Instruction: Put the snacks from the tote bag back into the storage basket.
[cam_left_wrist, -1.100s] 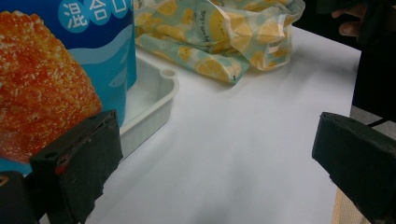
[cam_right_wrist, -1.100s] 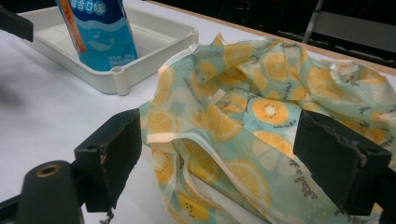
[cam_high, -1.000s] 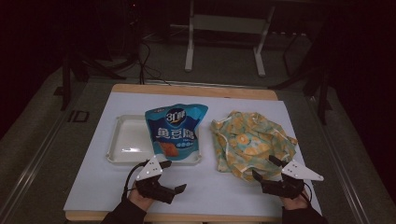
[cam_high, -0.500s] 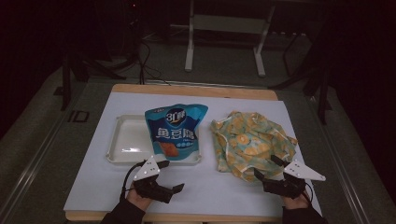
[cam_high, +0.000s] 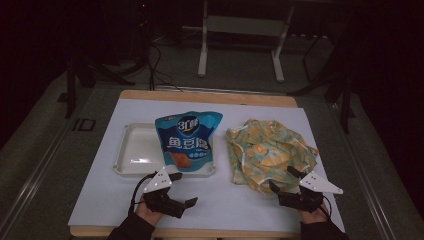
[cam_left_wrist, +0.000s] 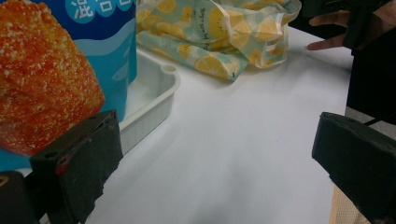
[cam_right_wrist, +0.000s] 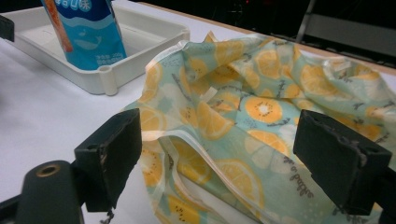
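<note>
**Right gripper lines up on the lemon-print bag**

Here we go: the right gripper (cam_high: 286, 181) sits at the near edge of the lemon-print bag (cam_high: 270, 150), jaws wide apart, and in the right gripper view the crumpled rim of the bag (cam_right_wrist: 243, 140) lies right between the 2 pads. The bag rests on the white table (cam_high: 240, 200), just right of the white tray (cam_high: 135, 155), where the blue snack pouch (cam_high: 187, 142) leans across the tray's right end. The left gripper (cam_high: 182, 189) waits near the tray's front wall, jaws also apart, nothing in them; its view has the pouch (cam_left_wrist: 51, 70) looming close.

To do this well, I'd say slide the lower jaw under 1 loose fold, pinch a single layer at the opening, and lift gently so the mouth opens instead of bunching.

Against the frame 1 second back, little has changed: the right gripper has drifted slightly rightward, the left barely at all, pouch and bag unmoved.
</note>
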